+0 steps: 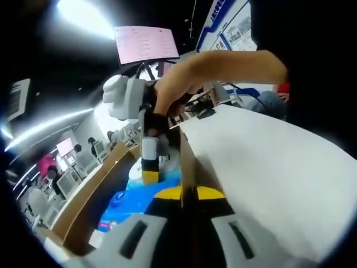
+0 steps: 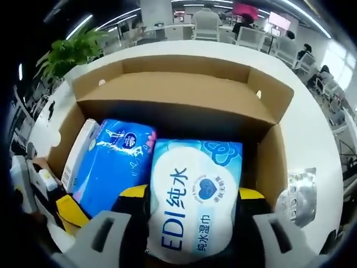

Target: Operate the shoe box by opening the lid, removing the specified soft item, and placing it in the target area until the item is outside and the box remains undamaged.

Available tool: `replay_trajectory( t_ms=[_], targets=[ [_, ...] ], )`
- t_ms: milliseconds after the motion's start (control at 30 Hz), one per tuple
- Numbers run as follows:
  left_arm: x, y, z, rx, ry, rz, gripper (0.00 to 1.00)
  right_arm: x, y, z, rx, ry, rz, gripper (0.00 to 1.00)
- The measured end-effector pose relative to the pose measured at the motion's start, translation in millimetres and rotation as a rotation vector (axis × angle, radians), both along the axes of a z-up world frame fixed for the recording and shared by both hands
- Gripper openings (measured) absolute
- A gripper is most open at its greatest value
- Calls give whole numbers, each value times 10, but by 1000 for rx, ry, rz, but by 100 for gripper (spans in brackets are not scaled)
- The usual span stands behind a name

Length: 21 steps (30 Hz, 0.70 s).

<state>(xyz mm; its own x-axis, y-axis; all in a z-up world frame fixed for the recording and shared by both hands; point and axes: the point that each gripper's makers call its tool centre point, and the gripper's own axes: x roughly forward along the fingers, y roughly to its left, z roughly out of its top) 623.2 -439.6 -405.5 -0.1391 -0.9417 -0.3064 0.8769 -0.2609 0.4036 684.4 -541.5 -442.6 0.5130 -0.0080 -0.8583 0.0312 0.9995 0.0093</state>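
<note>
The cardboard shoe box (image 2: 184, 100) stands open on a white table, its lid flap folded back at the far side. A white and light-blue wet wipes pack (image 2: 192, 206) lies inside, and my right gripper (image 2: 192, 192) is shut on it, a yellow-tipped jaw on each side. Beside it lies a darker blue pack (image 2: 114, 162). My left gripper (image 1: 188, 194) is shut on the box's side wall (image 1: 187, 162). In the left gripper view, the right gripper (image 1: 149, 167), held by a hand, reaches down into the box. The left gripper (image 2: 61, 212) shows at the box's left wall.
A slim white carton (image 2: 78, 153) stands against the box's left wall. A crinkled foil piece (image 2: 298, 195) lies on the white table (image 1: 268, 167) right of the box. A potted plant (image 2: 67, 56) stands beyond the table's far left. Chairs and people sit farther back.
</note>
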Motion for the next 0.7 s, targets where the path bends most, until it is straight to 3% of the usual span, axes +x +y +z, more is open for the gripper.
replay_trajectory(
  t_ms=[267, 400, 467, 700],
  targets=[
    [-10, 0, 1, 2, 4, 0, 5, -88, 21, -29, 9, 54, -43, 64],
    [-24, 13, 7, 1, 7, -14, 5, -186, 30, -41, 35, 114, -80, 64],
    [-23, 15, 9, 0, 6, -14, 5, -186, 37, -43, 40, 120, -81, 64],
    [-36, 23, 7, -1, -3, -27, 5, -43, -49, -201, 61, 232, -81, 68]
  ],
)
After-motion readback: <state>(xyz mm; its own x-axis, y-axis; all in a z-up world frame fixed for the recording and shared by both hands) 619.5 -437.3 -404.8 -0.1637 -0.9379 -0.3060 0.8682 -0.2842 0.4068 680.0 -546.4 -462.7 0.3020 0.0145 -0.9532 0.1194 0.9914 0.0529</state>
